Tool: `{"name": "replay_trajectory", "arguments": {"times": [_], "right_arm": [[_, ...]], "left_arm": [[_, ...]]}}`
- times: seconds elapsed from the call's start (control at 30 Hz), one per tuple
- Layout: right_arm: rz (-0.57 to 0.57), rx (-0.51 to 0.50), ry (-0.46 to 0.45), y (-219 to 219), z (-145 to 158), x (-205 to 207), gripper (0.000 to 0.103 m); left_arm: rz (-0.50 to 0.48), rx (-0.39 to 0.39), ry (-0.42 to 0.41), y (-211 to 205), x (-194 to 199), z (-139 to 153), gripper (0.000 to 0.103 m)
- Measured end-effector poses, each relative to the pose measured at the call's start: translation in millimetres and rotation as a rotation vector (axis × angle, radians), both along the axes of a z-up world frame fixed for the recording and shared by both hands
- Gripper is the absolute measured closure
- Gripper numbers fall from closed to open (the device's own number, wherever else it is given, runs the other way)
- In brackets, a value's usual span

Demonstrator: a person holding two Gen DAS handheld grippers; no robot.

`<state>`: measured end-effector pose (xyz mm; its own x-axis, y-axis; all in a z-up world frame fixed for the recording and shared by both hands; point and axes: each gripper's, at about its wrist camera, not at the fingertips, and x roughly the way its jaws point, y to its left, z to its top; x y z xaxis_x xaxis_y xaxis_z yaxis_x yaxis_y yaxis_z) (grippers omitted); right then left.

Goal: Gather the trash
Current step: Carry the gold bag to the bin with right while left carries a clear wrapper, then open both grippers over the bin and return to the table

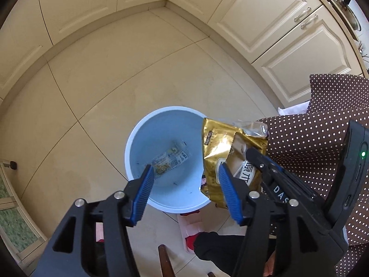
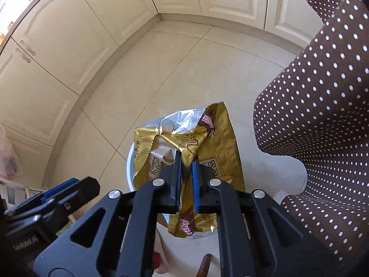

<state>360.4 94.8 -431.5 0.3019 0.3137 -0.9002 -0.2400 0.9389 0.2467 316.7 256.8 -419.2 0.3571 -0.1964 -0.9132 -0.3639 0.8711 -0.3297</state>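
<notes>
A white round trash bin (image 1: 138, 138) stands on the tiled floor, seen from above; a clear printed wrapper (image 1: 169, 159) lies at its bottom. My left gripper (image 1: 185, 182) is open and empty, hovering over the bin's near rim. My right gripper (image 2: 186, 166) is shut on a crumpled gold snack bag (image 2: 221, 143) and holds it over the bin's rim (image 2: 130, 161). In the left wrist view the gold bag (image 1: 216, 147) hangs at the bin's right edge, with the right gripper (image 1: 251, 154) clamped on it.
Cream cabinets (image 1: 265, 16) line the floor's far sides and meet in a corner. A brown polka-dot cloth (image 2: 322, 115) hangs at the right, close to the bag. A pink slipper (image 1: 191, 230) and a dark wooden piece (image 1: 165, 260) are on the floor near the bin.
</notes>
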Motion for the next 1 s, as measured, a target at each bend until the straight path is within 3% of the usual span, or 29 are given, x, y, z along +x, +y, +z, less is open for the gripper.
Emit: {"name": "replay_trajectory", "arguments": {"times": [0.1,0.23,0.3,0.33,0.63,0.83,1.0], "right_arm": [[0.0,0.013,0.004,6,2,1,0.091],[-0.001,0.019,0.005,14,6,2,0.08],[-0.003,0.017,0.004,18,8,1,0.069],[-0.005,0.019,0.004,19,9,1,0.058],[-0.016,0.027,-0.043,0,36,-14,0.058],[-0.027,0.019,-0.188,-33,99,-37,0.058],[-0.043,0.004,-0.398,-76,184,-73,0.058]], "left_arm": [[0.009,-0.004,-0.001,4,-2,1,0.046],[0.02,-0.009,-0.009,7,-4,2,0.045],[0.025,-0.01,-0.013,9,-5,4,0.044],[0.027,-0.01,-0.014,10,-5,4,0.044],[0.041,0.02,-0.053,6,-14,23,0.044],[0.023,0.05,-0.188,-20,-33,85,0.044],[-0.058,0.089,-0.346,-67,-53,159,0.044]]}}
